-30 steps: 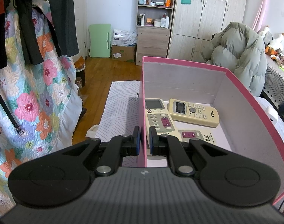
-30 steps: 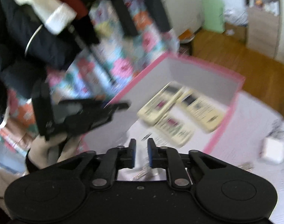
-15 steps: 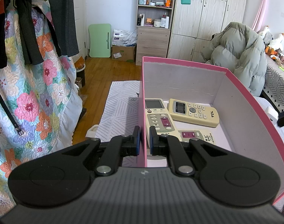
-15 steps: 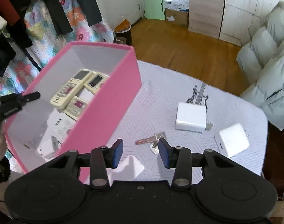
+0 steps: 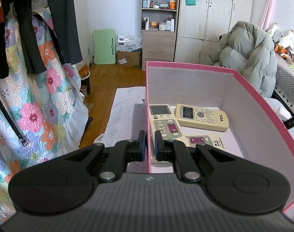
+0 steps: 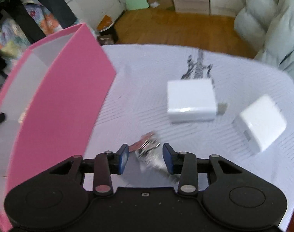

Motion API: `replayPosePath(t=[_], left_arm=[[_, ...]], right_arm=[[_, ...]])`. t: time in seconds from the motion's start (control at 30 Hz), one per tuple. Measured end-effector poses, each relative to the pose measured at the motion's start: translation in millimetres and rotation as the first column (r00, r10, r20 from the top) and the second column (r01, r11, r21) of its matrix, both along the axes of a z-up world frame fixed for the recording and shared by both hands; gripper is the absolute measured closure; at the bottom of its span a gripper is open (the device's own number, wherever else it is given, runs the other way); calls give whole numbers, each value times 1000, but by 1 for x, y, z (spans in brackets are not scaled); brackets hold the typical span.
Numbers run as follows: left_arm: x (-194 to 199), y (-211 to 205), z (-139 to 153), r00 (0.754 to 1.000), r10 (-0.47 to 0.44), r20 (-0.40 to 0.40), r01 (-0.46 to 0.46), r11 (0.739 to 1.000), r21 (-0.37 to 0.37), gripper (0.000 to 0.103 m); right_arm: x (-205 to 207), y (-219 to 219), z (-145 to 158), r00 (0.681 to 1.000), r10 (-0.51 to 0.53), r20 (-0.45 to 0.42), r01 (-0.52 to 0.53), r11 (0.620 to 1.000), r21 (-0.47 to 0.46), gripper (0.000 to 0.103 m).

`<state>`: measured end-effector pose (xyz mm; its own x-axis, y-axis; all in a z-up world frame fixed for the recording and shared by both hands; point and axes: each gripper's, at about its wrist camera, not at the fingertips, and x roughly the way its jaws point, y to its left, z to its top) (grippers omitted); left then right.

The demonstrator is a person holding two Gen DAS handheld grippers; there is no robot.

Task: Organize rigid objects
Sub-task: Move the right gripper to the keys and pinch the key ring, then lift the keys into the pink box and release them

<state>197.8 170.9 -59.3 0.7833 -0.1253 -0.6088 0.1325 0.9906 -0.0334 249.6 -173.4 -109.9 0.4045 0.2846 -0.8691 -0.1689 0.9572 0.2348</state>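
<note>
My left gripper is shut on the near left wall of the pink box. Three beige remotes lie inside: one with a grey screen, a TCL one and a third nearer me. In the right wrist view the box stands on the left. My right gripper points down at the white table, its jaws closing. A blurred bunch of keys lies between the pads, which do not press on it.
Two white chargers lie on the patterned cloth, one in the middle and one at the right. Hanging clothes and a floral quilt fill the left. A grey padded jacket sits behind the box.
My right gripper swung from over the box to the table, opened and sank; the keys now lie between its jaws. The left gripper has kept its hold on the box wall.
</note>
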Motion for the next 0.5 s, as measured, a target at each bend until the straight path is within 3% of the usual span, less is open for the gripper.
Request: replayPosePath(t=[0.07, 0.1, 0.17, 0.3, 0.4, 0.5], left_arm=[[0, 0, 0, 1000, 0, 0, 0, 1000, -3, 95], [0, -1, 0, 1000, 1, 0, -1, 1000, -3, 95], [-1, 0, 1, 1000, -1, 2, 1, 1000, 0, 95], [0, 1, 0, 1000, -2, 3, 2, 1000, 0, 95], [0, 1, 0, 1000, -1, 5, 1, 1000, 1, 95], [0, 2, 0, 1000, 0, 5, 0, 1000, 2, 95]], right_arm=[[2, 0, -1, 1000, 2, 17, -2, 1000, 3, 65], [1, 2, -1, 1000, 7, 17, -7, 1000, 5, 83], [-3, 0, -2, 1000, 19, 21, -20, 999, 38, 94], [-13, -6, 4, 997, 7, 73, -15, 993, 115, 97], [-22, -10, 28, 987, 6, 163, -37, 981, 190, 97], [-27, -11, 53, 981, -10, 193, -41, 966, 256, 96]])
